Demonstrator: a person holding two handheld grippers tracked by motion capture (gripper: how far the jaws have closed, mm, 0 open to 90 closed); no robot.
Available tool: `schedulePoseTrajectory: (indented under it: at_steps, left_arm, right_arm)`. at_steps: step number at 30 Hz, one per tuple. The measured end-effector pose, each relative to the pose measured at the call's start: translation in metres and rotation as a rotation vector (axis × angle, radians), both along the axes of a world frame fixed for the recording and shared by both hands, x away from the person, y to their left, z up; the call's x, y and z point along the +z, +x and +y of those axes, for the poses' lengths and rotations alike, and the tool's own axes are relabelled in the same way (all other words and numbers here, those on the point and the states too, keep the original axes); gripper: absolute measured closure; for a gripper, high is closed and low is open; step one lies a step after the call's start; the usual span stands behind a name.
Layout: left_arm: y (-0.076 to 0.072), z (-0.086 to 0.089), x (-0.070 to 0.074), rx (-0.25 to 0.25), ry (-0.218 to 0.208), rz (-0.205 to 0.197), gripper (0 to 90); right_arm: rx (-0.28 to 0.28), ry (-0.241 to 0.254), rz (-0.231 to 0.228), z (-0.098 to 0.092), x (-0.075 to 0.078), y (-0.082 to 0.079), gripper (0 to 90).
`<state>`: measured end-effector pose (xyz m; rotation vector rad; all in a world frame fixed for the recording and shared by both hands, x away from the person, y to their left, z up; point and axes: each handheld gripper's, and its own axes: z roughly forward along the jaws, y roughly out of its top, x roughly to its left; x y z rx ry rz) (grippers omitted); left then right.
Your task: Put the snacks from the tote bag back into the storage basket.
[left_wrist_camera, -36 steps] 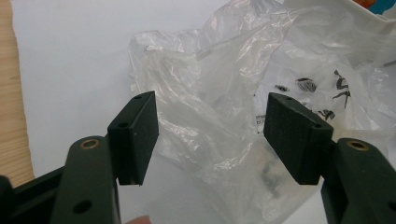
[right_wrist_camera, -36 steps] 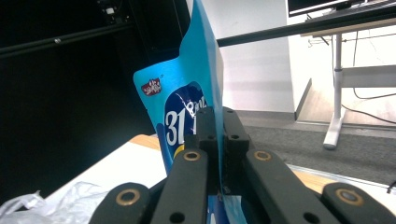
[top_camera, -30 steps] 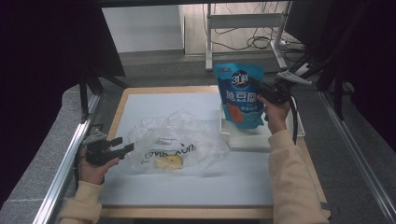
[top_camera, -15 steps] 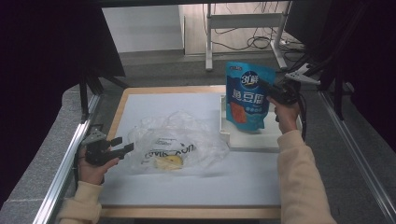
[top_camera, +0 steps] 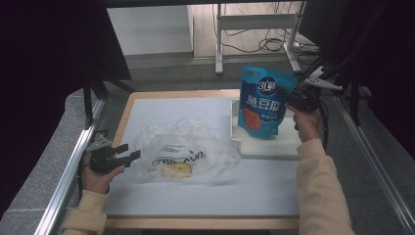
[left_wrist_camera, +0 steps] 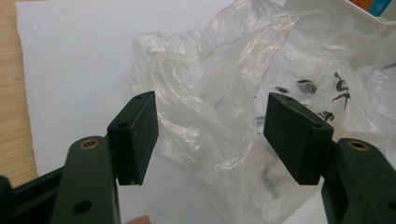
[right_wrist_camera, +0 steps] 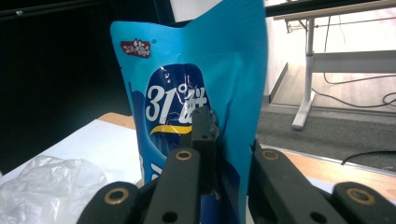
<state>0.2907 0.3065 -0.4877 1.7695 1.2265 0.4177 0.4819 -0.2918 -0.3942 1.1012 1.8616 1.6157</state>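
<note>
R gripper [top_camera: 288, 98] jaws have just been easing apart but pinch the pouch [top_camera: 262, 100] edge, upright over the tray [top_camera: 235, 128]. L gripper [top_camera: 128, 155] jaws spread, empty, at the bag [top_camera: 188, 152] left of tray. Risk: grip loosens further, pouch tips off tray.

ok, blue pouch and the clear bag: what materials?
Blue pouch: looks like glossy laminated plastic film; it shows glare and creases where pinched. Clear bag: thin transparent plastic film, probably polyethylene; crinkled, shiny, the white mat showing through.
</note>
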Motion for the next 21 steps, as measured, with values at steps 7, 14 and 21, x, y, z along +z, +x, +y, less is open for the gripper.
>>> schedulePoseTrajectory:
  at_steps: [7, 14, 21]
  left_arm:
    - [-0.0015, 0.0012, 0.0001, 0.002, 0.002, -0.003, 35.7]
    - [-0.0040, 0.0034, 0.0009, 0.009, 0.004, -0.005, 35.6]
    - [-0.0039, 0.0023, 0.0007, 0.005, 0.003, -0.005, 35.6]
  right_arm:
    - [0.003, -0.018, 0.016, -0.0035, 0.0014, -0.0006, 82.0]
    - [0.002, -0.010, 0.016, -0.0063, 0.0006, 0.0008, 76.9]
    - [0.012, -0.018, 0.019, -0.0072, 0.0023, -0.0036, 72.6]
